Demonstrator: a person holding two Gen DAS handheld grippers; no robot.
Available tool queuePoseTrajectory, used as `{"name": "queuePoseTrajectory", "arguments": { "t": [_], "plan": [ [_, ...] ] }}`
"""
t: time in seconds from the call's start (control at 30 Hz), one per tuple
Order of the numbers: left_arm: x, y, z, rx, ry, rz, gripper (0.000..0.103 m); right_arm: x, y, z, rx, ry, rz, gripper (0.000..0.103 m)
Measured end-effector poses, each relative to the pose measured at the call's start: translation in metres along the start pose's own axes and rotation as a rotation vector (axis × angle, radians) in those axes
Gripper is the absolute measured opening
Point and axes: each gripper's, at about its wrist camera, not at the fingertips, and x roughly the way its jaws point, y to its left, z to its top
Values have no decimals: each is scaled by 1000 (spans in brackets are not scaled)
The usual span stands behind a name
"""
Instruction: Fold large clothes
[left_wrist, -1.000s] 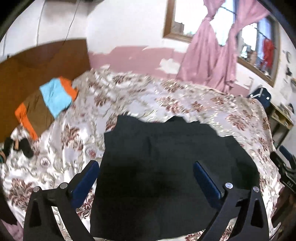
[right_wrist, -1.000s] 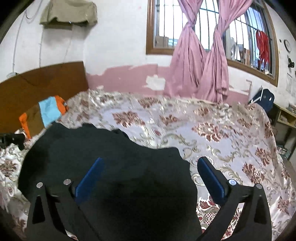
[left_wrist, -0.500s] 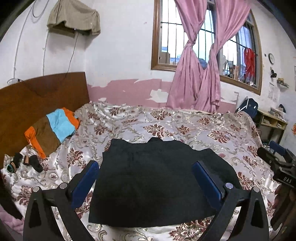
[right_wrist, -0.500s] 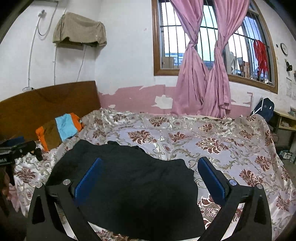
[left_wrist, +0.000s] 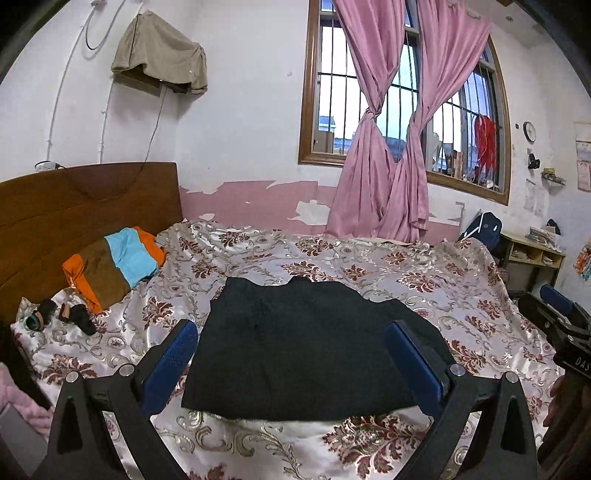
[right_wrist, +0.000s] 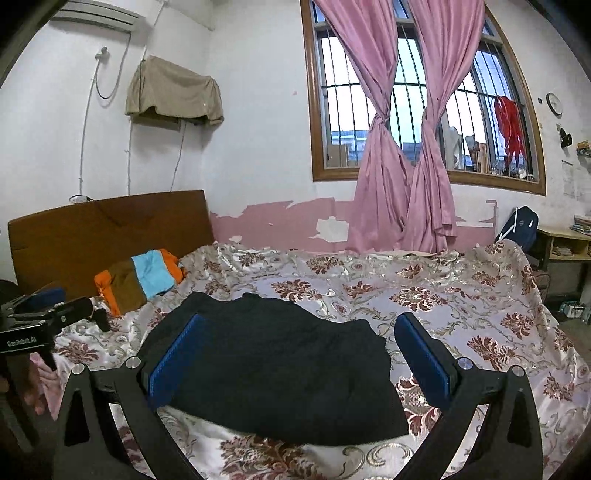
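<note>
- The black garment (left_wrist: 306, 343) lies folded flat on the flowered bedspread (left_wrist: 443, 288), near the bed's front edge — it has not shifted since a second ago.
- The left claw (left_wrist: 291, 365) has pulled up and back: a second ago its camera looked steeply down on the cloth, and now the window (left_wrist: 399, 110) and pink curtains (left_wrist: 388, 155) fill the upper view.
- Its blue pads (left_wrist: 170, 365) stand wide apart with nothing between them, clear above the garment's near edge.
- The right claw (right_wrist: 299, 369) has risen the same way; an air conditioner (right_wrist: 96, 14) high on the wall has come into its view.
- Its jaws are spread wide too and hold nothing, as before.
- Beside the wooden headboard (left_wrist: 85, 206), the orange, brown and blue bundle (left_wrist: 114, 262) sits where it was — well apart from the garment.
- In the left view, the right claw shows at the right edge; in the right view, the left claw shows at the left edge.
</note>
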Motion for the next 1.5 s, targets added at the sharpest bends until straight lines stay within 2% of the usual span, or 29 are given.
{"name": "queuePoseTrajectory", "arguments": {
  "t": [0.37,0.77,0.93,1.17,1.5],
  "plan": [
    [-35,-5,-30,42,-14,30,103,-43,11,-27,-8,-33,13,102],
    [-53,-1,-65,85,-54,75,103,-67,31,-57,-36,-61,-4,101],
    [-48,6,-89,83,-28,109,103,-67,31,-77,-18,-32,-13,102],
    [-42,12,-128,84,-14,107,103,-61,33,-110,-10,12,-29,102],
    [-40,16,-146,53,-18,106,103,-59,32,-139,-20,54,-50,101]
  ]
}}
